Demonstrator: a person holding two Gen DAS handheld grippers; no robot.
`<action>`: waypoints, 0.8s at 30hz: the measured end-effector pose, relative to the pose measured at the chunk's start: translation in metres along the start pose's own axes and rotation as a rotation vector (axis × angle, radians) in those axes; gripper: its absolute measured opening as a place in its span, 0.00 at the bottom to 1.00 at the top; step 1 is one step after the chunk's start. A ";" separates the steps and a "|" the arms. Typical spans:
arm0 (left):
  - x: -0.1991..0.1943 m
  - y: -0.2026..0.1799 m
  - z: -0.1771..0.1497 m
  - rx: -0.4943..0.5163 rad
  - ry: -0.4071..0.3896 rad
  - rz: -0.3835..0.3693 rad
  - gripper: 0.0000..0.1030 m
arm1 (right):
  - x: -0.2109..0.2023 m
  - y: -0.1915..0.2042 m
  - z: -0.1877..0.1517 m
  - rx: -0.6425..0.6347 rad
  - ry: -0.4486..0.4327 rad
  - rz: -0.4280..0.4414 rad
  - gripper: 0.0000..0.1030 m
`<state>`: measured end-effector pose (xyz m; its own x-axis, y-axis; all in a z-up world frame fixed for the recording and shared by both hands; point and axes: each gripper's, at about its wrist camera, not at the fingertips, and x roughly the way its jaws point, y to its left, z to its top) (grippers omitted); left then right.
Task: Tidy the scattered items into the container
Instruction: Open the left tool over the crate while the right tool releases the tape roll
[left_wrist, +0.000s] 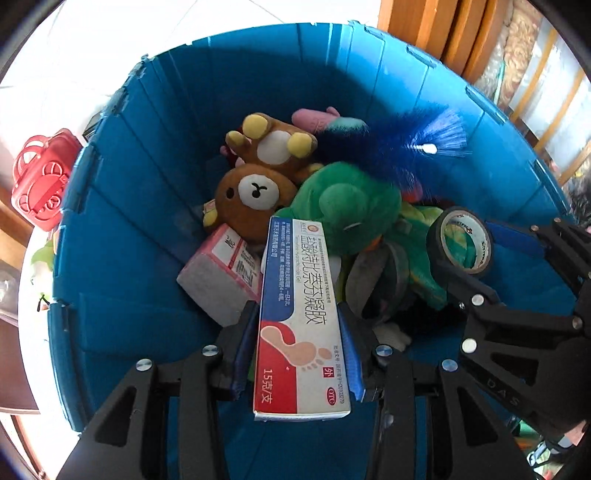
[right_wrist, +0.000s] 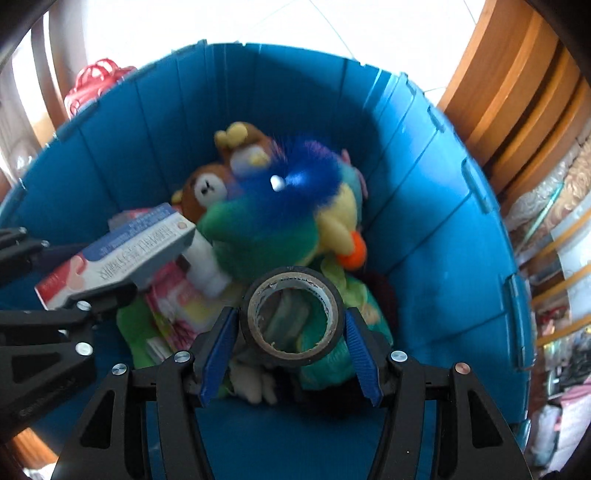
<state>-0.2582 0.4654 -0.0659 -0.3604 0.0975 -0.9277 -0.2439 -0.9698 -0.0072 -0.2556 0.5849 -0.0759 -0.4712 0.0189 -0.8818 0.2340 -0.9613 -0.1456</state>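
Observation:
A deep blue bin (left_wrist: 147, 184) (right_wrist: 424, 221) fills both views from above. My left gripper (left_wrist: 299, 310) is shut on a white, red and blue ointment box (left_wrist: 295, 258) with a foot printed on it, held over the bin's inside. My right gripper (right_wrist: 291, 312) is shut on a black tape roll (right_wrist: 295, 273), its blue pads against the roll's sides. In the left wrist view the right gripper (left_wrist: 469, 247) and tape roll (left_wrist: 437, 236) hang at the right. The right wrist view has the left gripper (right_wrist: 92, 258) and box (right_wrist: 147, 240) at the left.
Inside the bin lie a brown bear plush (left_wrist: 255, 195), a green plush (left_wrist: 351, 206), a blue feathery brush (left_wrist: 406, 147) and a pink box (left_wrist: 225, 266). A red basket (left_wrist: 40, 177) stands outside at the left. Wooden furniture (left_wrist: 443, 29) rises behind the bin at the right.

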 end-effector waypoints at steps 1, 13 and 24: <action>0.001 -0.001 0.000 0.006 0.008 0.000 0.40 | 0.000 -0.001 0.000 0.009 -0.001 -0.001 0.57; -0.002 -0.005 -0.001 0.041 -0.017 0.007 0.58 | -0.002 -0.002 0.001 0.043 -0.008 -0.022 0.57; -0.002 -0.003 -0.001 0.042 -0.029 0.002 0.58 | -0.003 -0.001 0.007 0.054 -0.012 -0.033 0.64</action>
<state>-0.2559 0.4682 -0.0642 -0.3866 0.1022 -0.9166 -0.2802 -0.9599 0.0112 -0.2604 0.5839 -0.0697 -0.4881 0.0478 -0.8715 0.1719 -0.9737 -0.1498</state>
